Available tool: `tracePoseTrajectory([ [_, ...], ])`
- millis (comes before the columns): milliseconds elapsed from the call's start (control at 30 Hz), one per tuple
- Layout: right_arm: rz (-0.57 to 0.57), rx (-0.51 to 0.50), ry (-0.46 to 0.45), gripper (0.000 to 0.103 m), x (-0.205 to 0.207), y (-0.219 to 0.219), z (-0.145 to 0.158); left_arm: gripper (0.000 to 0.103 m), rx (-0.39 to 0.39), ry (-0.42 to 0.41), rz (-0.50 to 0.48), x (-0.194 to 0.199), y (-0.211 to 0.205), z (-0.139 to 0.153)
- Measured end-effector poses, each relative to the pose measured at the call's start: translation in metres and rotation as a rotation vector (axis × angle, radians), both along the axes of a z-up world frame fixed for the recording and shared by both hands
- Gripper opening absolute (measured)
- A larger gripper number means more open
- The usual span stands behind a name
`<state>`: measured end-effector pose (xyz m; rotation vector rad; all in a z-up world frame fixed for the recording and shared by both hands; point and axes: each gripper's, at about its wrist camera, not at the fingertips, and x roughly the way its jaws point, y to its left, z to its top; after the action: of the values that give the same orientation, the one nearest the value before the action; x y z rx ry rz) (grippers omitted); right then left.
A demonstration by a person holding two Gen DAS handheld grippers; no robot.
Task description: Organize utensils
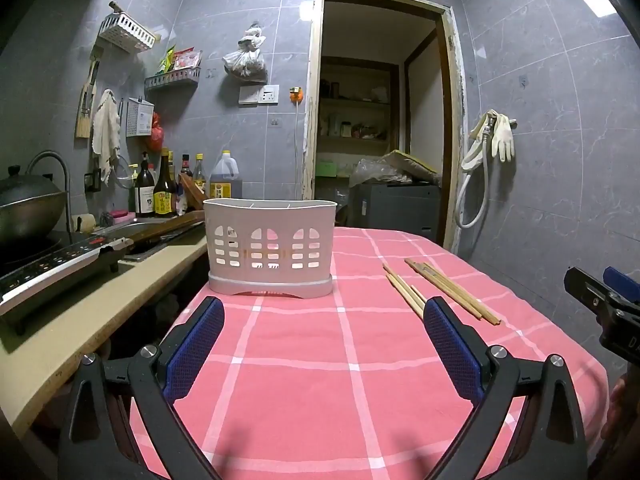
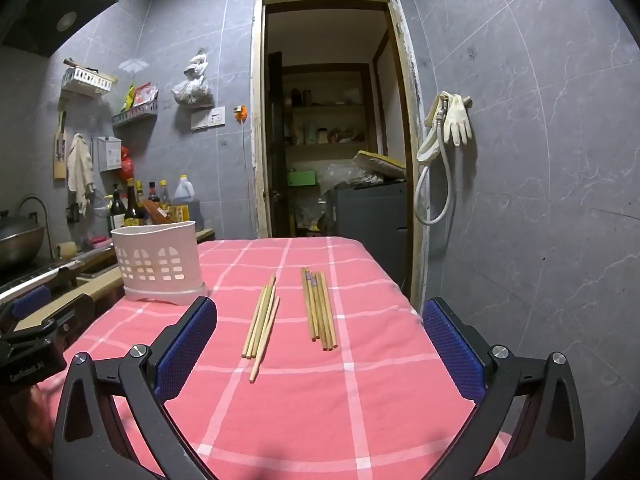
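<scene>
A white perforated utensil holder point(image 1: 270, 249) stands on the pink checked tablecloth point(image 1: 320, 360), straight ahead of my left gripper point(image 1: 323, 316), which is open and empty. The holder also shows in the right wrist view point(image 2: 158, 266) at the left. Two bundles of wooden chopsticks lie on the cloth: a paler bundle point(image 2: 262, 326) and a darker bundle point(image 2: 320, 310), both ahead of my right gripper point(image 2: 320, 316), which is open and empty. In the left wrist view the paler chopsticks point(image 1: 404, 290) and the darker chopsticks point(image 1: 452, 290) lie to the right.
A kitchen counter point(image 1: 100, 300) with an induction cooker point(image 1: 52, 264), wok, sink and sauce bottles point(image 1: 160, 192) runs along the left. An open doorway point(image 2: 336, 140) lies behind the table. The tiled wall with a hose and gloves point(image 2: 448, 128) is to the right.
</scene>
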<state>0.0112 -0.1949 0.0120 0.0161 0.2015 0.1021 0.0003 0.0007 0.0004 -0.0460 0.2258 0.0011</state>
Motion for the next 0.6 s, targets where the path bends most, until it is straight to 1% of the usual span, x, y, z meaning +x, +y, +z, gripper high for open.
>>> tracePoseTrajectory([
  [267,0.000,0.001,0.001,0.103,0.000,0.000,-0.001,0.098,0.002,-0.002,0.000,-0.002,0.000,0.001],
  [300,0.000,0.001,0.001,0.103,0.000,0.000,-0.001,0.098,0.000,0.001,0.000,0.002,0.002,-0.009],
  [567,0.000,0.002,0.002,0.103,0.001,0.001,-0.001,0.098,0.000,0.000,-0.001,0.002,0.004,-0.017],
  [600,0.000,0.002,0.003,0.103,0.001,0.001,-0.001,0.098,-0.001,0.001,0.000,0.002,0.002,-0.009],
])
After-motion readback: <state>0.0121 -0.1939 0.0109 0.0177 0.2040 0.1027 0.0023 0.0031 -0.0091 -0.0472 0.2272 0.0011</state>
